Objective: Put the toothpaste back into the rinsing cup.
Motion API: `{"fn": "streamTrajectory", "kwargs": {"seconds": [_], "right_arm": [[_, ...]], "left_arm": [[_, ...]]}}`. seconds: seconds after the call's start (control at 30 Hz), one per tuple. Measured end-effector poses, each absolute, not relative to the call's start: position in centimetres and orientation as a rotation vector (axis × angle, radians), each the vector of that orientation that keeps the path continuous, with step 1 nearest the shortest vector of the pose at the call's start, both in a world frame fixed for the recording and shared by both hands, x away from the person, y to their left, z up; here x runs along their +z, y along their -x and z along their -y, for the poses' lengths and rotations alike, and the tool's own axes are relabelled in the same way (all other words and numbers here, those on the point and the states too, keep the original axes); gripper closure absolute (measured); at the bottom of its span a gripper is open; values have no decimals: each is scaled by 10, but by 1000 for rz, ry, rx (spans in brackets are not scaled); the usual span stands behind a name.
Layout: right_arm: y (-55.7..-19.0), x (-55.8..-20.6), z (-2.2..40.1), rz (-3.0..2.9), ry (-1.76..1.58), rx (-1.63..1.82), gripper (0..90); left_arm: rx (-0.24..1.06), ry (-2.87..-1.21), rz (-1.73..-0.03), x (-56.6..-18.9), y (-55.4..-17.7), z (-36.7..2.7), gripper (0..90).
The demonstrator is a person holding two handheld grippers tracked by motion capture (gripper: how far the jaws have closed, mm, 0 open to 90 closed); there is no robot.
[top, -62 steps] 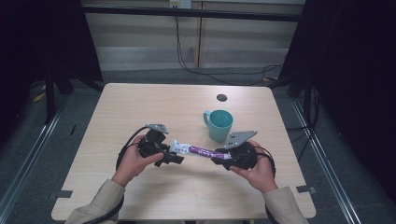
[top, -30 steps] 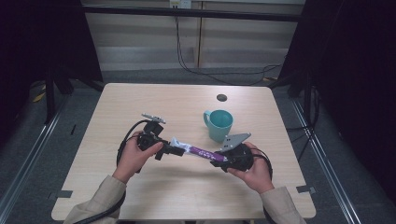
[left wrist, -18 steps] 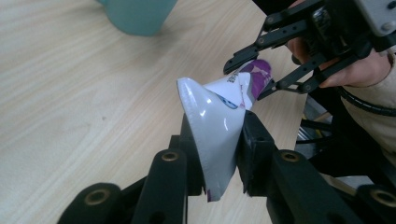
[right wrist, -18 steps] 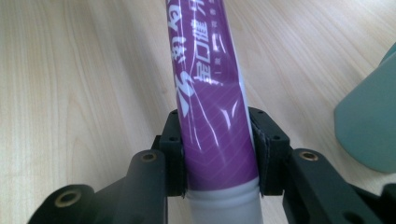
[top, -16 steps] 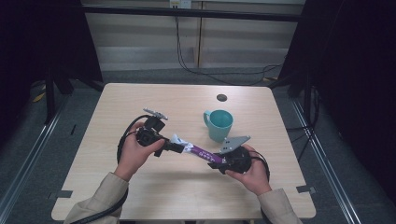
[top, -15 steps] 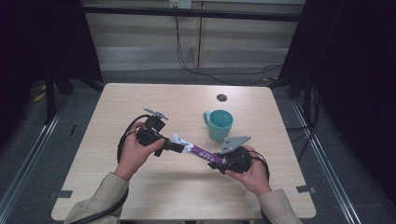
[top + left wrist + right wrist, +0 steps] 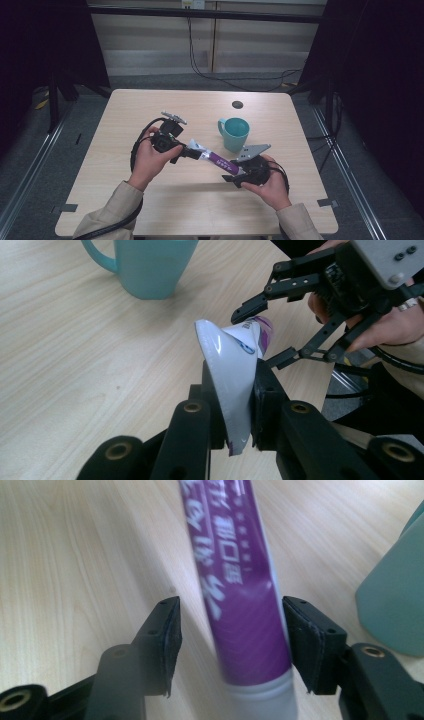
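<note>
Purple tube (image 7: 240,605) blurred, its cap end cut off at the bottom edge

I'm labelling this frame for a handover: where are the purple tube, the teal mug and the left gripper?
purple tube (image 7: 235,595), right gripper view, on its printed purple body.
teal mug (image 7: 235,134), high view, on its outer wall.
left gripper (image 7: 235,405), left gripper view, between its fingertips, clamped on the tube's flat white end.

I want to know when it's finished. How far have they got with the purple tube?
Done: the tube is off the table, and the left claw is shut on its flat white end. In hand: the right claw has just been opening; its pads stand apart from the tube between them, so it looks like a handover. Left: probably putting it in the cup, which looks empty.
</note>
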State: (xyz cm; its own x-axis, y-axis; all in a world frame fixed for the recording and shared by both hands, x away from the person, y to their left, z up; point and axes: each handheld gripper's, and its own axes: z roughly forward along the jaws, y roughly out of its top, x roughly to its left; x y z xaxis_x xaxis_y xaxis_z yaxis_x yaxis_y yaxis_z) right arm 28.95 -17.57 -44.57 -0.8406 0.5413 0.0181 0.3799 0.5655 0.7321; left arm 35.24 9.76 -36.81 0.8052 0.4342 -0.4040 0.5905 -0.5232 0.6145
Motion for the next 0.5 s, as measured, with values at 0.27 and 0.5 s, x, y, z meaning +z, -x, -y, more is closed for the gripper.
{"fn": "streamTrajectory", "kwargs": {"seconds": [0.27, 0.5], "right_arm": [[-291, -420, 166, -2572, -725, 1071, 368], [-295, -410, 155, -2589, -695, 1046, 389]], "left_arm": [[-206, -2241, -759, -362, -351, -92, 805], [-183, -2271, -750, -363, -349, -82, 806]]}}
